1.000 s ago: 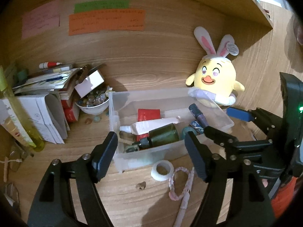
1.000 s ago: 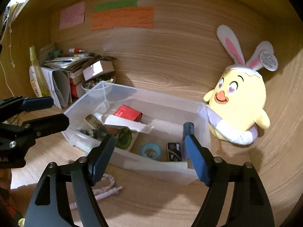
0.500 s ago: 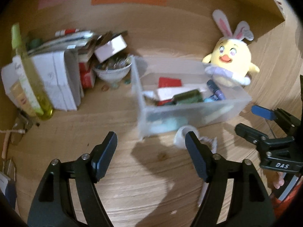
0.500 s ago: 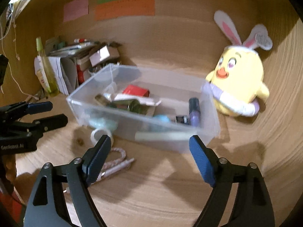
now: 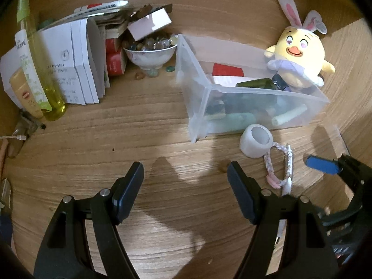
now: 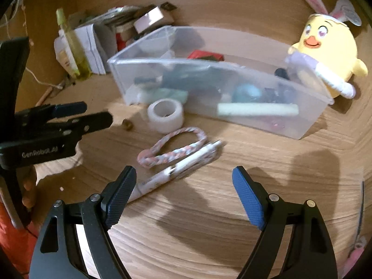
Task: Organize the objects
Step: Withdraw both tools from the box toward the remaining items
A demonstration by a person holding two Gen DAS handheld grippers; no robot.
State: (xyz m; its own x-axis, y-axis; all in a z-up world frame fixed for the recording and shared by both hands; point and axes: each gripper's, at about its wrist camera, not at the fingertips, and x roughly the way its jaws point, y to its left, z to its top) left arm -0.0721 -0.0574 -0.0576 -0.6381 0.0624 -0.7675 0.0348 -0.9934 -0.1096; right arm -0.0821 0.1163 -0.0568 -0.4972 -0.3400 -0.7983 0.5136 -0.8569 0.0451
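Note:
A clear plastic bin (image 5: 200, 102) (image 6: 309, 125) holds a red box, a green bottle, tubes and other small items. In front of it on the wooden desk lie a white tape roll (image 5: 255, 140) (image 6: 165, 115), a pink braided loop (image 5: 279, 165) (image 6: 172, 148) and a white pen (image 6: 176, 169). My left gripper (image 5: 184, 181) is open and empty, above bare desk left of the tape; it also shows at the left of the right wrist view (image 6: 93, 114). My right gripper (image 6: 183, 188) is open and empty, just short of the pen.
A yellow chick plush with rabbit ears (image 5: 300, 53) (image 6: 325, 46) leans behind the bin's right end. A bowl of marbles (image 5: 151, 51), stacked papers and boxes (image 5: 76, 60) and a yellow-green bottle (image 5: 39, 69) stand at the back left. A small brown bit (image 6: 127, 124) lies near the tape.
Both grippers have pulled back from the bin and tilted down toward the desk. The tape, loop and pen now sit closer in view. Both stay open and empty.

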